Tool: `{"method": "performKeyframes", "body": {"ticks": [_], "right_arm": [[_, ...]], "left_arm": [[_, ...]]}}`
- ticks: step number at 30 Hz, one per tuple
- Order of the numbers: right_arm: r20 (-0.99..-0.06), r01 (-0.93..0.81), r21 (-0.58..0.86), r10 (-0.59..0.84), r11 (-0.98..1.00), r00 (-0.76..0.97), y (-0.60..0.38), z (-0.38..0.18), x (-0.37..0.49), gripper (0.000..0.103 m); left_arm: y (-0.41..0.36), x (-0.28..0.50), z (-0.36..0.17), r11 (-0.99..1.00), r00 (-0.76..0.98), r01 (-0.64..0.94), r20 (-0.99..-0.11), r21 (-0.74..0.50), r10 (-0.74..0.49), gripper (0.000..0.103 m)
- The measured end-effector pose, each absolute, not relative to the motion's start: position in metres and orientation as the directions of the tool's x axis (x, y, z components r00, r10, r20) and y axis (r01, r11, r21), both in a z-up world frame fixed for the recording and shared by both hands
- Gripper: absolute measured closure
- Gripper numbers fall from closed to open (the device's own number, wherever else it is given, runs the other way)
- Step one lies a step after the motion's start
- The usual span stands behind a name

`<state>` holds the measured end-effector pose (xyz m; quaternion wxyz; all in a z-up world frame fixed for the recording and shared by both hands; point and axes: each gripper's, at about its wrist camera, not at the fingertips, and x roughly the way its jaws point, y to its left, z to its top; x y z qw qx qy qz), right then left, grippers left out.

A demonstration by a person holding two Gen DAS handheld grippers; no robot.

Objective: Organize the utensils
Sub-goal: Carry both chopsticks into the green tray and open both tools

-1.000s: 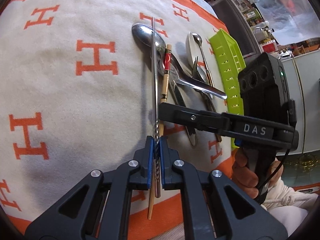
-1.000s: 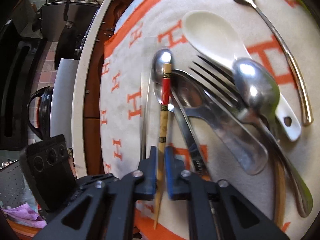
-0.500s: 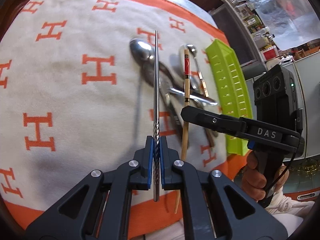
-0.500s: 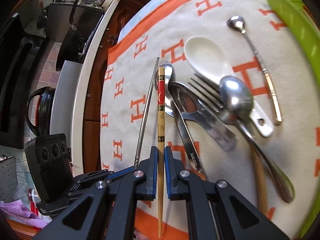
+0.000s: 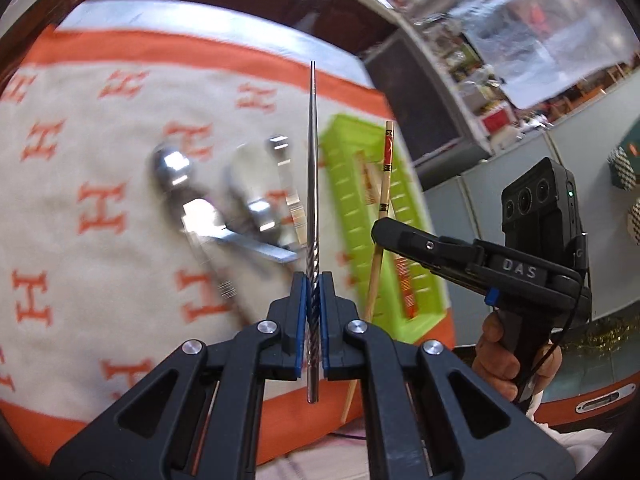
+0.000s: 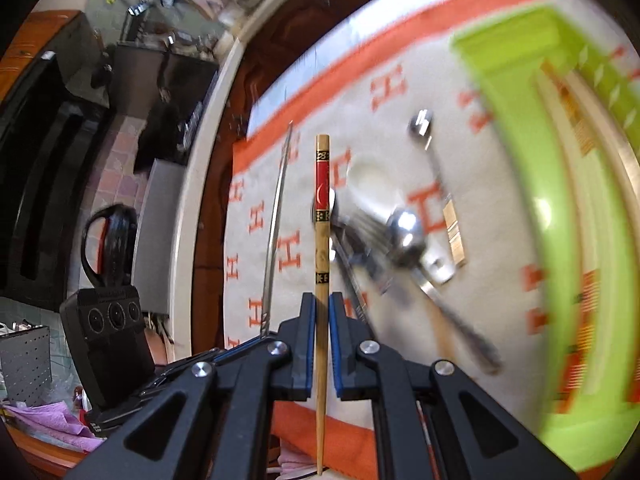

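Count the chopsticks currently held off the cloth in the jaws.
2. The thin silver metal chopstick is clamped in the left gripper; the wooden chopstick with a red band is clamped in the right gripper. More may lie in the blurred lime-green plastic tray.

Black claw [image 5: 313, 312], blue pads [image 5: 301, 320], silver screws

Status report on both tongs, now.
Left tongs shut on metal chopstick. Right tongs shut on wooden chopstick. Both clear of cloth; green tray just ahead. Nothing blocking.
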<state>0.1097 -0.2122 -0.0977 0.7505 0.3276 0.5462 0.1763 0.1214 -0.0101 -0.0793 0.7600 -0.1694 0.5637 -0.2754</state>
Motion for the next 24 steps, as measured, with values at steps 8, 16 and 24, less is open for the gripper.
{"method": "performKeyframes", "body": {"ticks": [8, 16, 24], "right_arm": [[-0.821, 0.154, 0.465, 0.359, 0.872, 0.444, -0.297, -0.055, 0.104, 0.097], [-0.895, 0.138, 0.237, 0.162, 0.962, 0.415, -0.330, -0.061, 0.120, 0.097], [-0.940, 0.052, 0.122, 0.099, 0.991, 0.326, -0.323, -0.098, 0.138, 0.096]], "left_arm": [[-0.116, 0.132, -0.066, 0.771, 0.186, 0.327, -0.763, -0.546, -0.620, 0.100], [-0.178, 0.145, -0.116, 0.819, 0.158, 0.273, -0.816, -0.505, -0.556, 0.100], [-0.200, 0.152, -0.156, 0.877, 0.115, 0.217, -0.881, -0.429, -0.459, 0.099]]}}
